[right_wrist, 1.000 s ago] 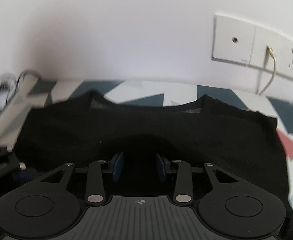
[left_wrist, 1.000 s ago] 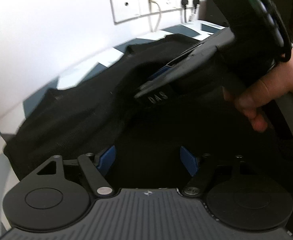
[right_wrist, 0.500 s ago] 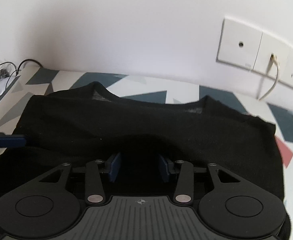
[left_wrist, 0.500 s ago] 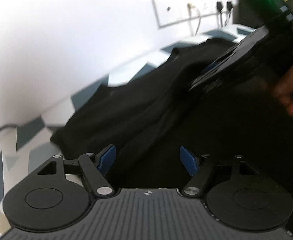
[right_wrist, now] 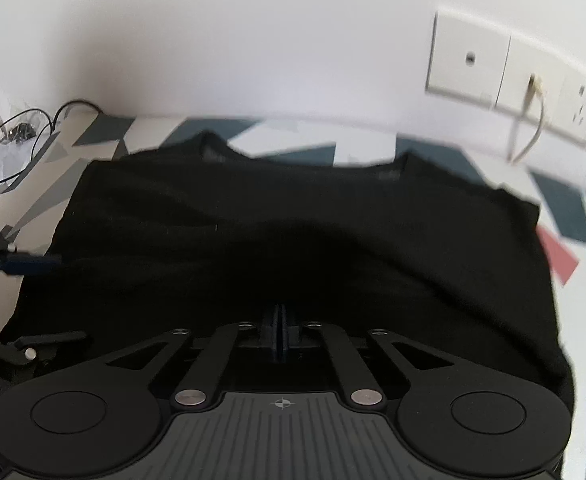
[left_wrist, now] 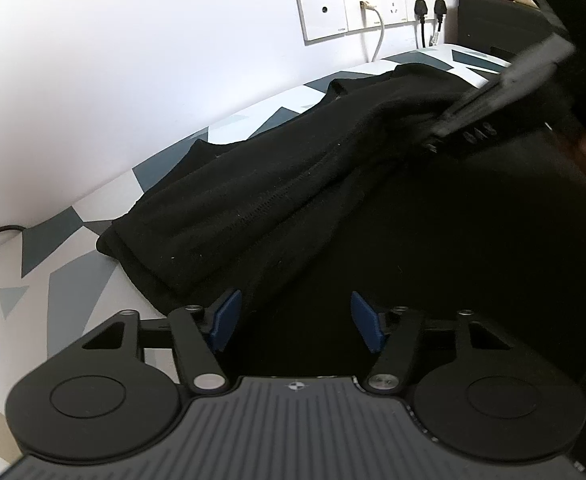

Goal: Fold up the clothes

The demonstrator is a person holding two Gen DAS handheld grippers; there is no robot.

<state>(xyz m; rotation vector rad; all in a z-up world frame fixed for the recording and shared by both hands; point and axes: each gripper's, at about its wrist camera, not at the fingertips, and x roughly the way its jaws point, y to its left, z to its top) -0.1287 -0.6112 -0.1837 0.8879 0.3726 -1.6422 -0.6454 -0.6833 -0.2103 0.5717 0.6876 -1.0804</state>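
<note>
- Black garment point(right_wrist: 293, 240) lies spread on the desk point(left_wrist: 73, 264), a patterned top of grey, teal and white shapes. Neckline sits at the far edge near the wall; near hem toward the tools.
- Right tool point(right_wrist: 279, 336): jaws have just been closing and now meet nearly flush over the near edge of the cloth. Appears pinched on fabric, though dark on dark makes the bite hard to confirm.
- Left tool point(left_wrist: 293, 320): blue pads stand apart, having narrowed a little; cloth lies below and between them, not pressed.
- Handling, my judgement: soft knit, light, limp; it will sag and crease when lifted. Best taken at a hem or seam, both corners together.
- Stitched seam shows along a raised fold in the left view.
- Wall sockets point(left_wrist: 357, 10) far right, plugs in. Small print on the plates too small to read; no label on the garment visible.
</note>
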